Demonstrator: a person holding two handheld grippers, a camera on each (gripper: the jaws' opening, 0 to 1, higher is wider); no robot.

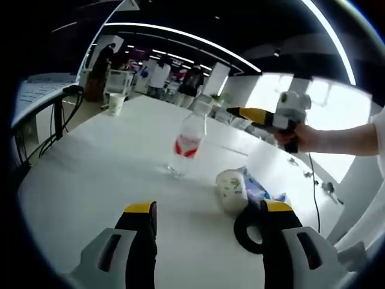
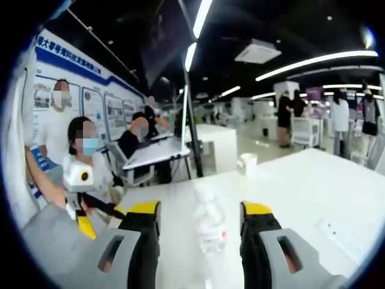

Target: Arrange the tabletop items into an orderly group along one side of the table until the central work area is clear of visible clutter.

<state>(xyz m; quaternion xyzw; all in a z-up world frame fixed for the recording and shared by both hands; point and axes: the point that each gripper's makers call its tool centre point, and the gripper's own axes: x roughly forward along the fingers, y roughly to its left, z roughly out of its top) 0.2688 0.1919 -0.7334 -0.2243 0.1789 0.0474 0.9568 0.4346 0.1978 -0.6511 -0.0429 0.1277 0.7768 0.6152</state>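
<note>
Table: one long white table, its middle bare in the left gripper view; seen again in the right gripper view.
Bottle: one clear plastic bottle with a red label, upright near the table's middle, ahead of the left gripper; in the right gripper view the same bottle stands between the right gripper's two jaws, pale and blurred.
Cups: one paper cup at the far left of the table in the left gripper view; one white cup at the table's far edge in the right gripper view. Whether they are the same cup, I cannot tell.
Near clutter: one white patterned roll or cup lying on its side, touching a blue-and-white packet; one black ring-shaped item just beside the left gripper's right jaw.
Left gripper: jaws wide apart, nothing between them.
Right gripper: jaws wide apart either side of the bottle; contact not visible. In the left gripper view it is held by a hand above the table's right side.
Surroundings: several people, seated and standing, desks and chairs beyond the table.
</note>
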